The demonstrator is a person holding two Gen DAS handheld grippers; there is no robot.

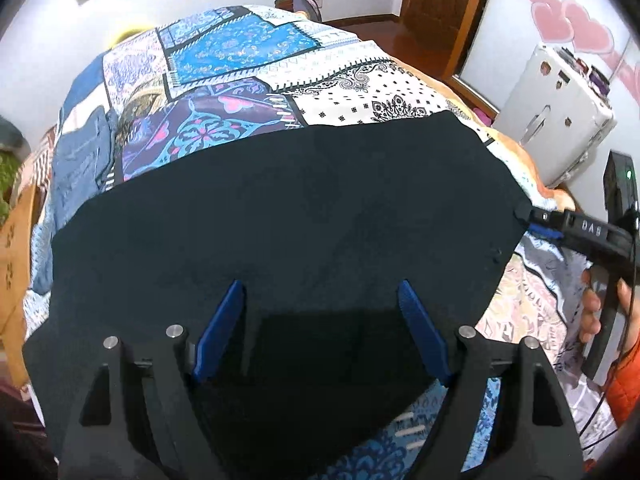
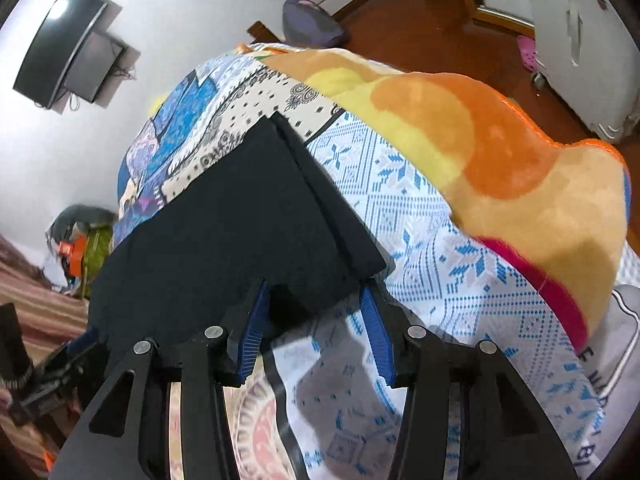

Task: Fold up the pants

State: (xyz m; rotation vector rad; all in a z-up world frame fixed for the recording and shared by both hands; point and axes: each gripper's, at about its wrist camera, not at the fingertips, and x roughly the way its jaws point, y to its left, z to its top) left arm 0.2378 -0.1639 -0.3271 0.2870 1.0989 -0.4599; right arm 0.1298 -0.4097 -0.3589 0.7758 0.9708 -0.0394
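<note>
I had the black pants point(image 1: 280, 208) spread flat across the patchwork bedspread point(image 1: 248, 60), the dark cloth filling most of the left wrist view. My left gripper point(image 1: 322, 308) hung over the near part of the pants with its blue pads point(image 1: 222, 332) set wide apart; nothing was clamped between them, only the cloth lying below.

At the right edge of that view my right gripper point(image 1: 536, 218) reached in from the side, its tip at the pants' edge, with my hand point(image 1: 596, 308) and an orange sleeve point(image 1: 628, 380) behind it. From that angle I could not tell whether it touched the fabric.

The right wrist view settled it. The right gripper point(image 2: 316, 304) sat at the near corner of the pants point(image 2: 240, 216), where a folded edge showed two layers stacked. Its fingers point(image 2: 250, 340) stood partly apart, and the corner of the cloth lay in the gap without either pad pressing on it, so I held nothing there. Beyond the pants a blue-and-white knit-pattern panel of the bedspread point(image 2: 400, 200) ran up to an orange and yellow plush blanket point(image 2: 500, 152). A dark monitor point(image 2: 60, 48) hung on the white wall, and a white cabinet point(image 2: 592, 40) stood on the wooden floor point(image 2: 420, 32) past the bed.
</note>
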